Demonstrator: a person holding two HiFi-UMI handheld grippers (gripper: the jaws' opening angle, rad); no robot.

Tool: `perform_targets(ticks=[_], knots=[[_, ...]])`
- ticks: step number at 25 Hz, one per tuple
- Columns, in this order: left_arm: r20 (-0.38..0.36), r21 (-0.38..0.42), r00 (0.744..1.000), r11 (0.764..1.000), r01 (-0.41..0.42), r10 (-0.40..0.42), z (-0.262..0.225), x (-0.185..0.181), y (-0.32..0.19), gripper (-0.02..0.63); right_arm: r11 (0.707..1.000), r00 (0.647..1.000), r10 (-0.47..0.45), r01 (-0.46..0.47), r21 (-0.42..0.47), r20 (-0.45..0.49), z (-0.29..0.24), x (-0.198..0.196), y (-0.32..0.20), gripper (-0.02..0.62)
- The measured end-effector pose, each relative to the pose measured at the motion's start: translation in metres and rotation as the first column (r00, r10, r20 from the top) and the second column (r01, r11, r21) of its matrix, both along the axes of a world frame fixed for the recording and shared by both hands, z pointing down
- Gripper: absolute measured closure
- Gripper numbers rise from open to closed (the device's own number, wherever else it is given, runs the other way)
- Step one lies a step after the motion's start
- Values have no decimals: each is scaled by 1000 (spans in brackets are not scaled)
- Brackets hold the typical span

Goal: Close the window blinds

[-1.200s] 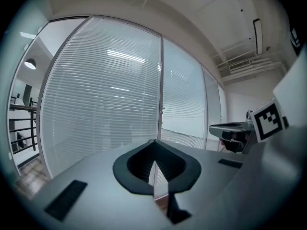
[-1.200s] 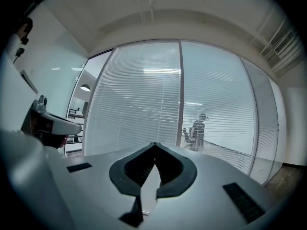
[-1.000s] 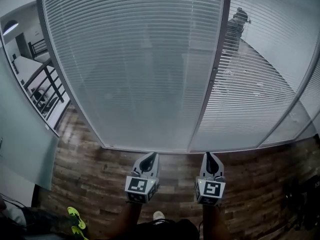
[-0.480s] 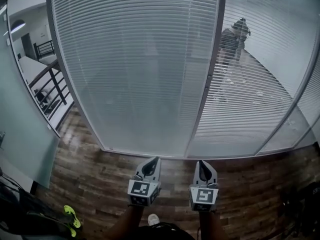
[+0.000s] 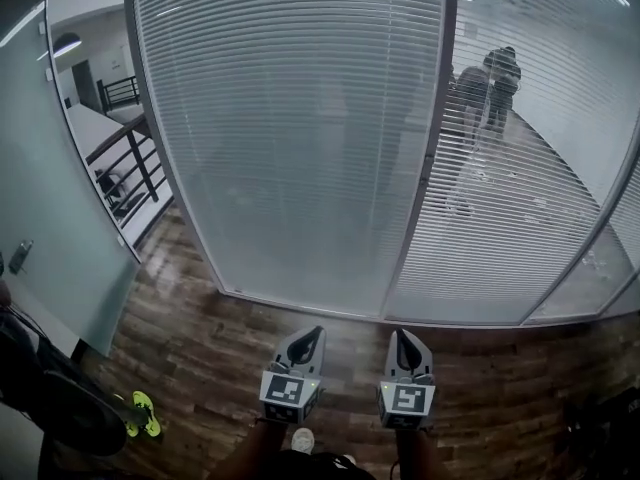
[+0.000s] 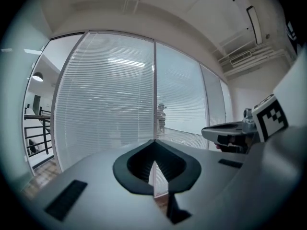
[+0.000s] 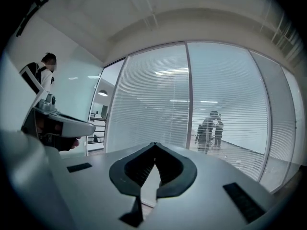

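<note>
Blinds (image 5: 300, 118): thin horizontal white slats; floor (image 5: 200, 353) dark wood planks.

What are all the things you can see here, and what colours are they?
blinds: several panels, white, covering the glass wall ahead
people behind the blinds: two, dark clothes, upper right
railing: one, black, left of the glass wall
floor: one, brown wood, below the glass wall
shoe: one, yellow-green, lower left on the floor
bystander: one, white top, far left in the right gripper view
left gripper: one, grey, bottom centre, shut and empty
right gripper: one, grey, beside the left one, shut and empty
</note>
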State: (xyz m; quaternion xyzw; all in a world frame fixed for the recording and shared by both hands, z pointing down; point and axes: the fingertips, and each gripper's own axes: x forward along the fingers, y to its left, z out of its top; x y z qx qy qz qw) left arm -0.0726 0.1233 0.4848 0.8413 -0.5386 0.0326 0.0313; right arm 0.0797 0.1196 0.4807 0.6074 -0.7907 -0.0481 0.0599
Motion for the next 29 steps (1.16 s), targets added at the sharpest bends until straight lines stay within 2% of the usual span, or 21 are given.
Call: perform_targets(ticks=[5,10,18,22,29], knots=[[-3,-17,1000,1000,9,-9,4,-9,6,606,1000,1000,8,-8,-3,20,5,-7,11,592],[10,25,1000,1000,-1,1,-10,-20,1,606,999,998,30,-28,-28,57,7,-18,12,592],[-9,16,1000,1000,-15,15,-3,-38,2,606,1000,999,8,-7,-20,42,10,-43,11,592],[-9,37,999,999,-32,32,3,-40,-1,606,1000,999,15,-15,-15,35,10,-47,11,592],[-11,17,1000,999,-27,27,1,-53,-6,606,1000,1000,10,-10,-17,24,9,-59,5,592]])
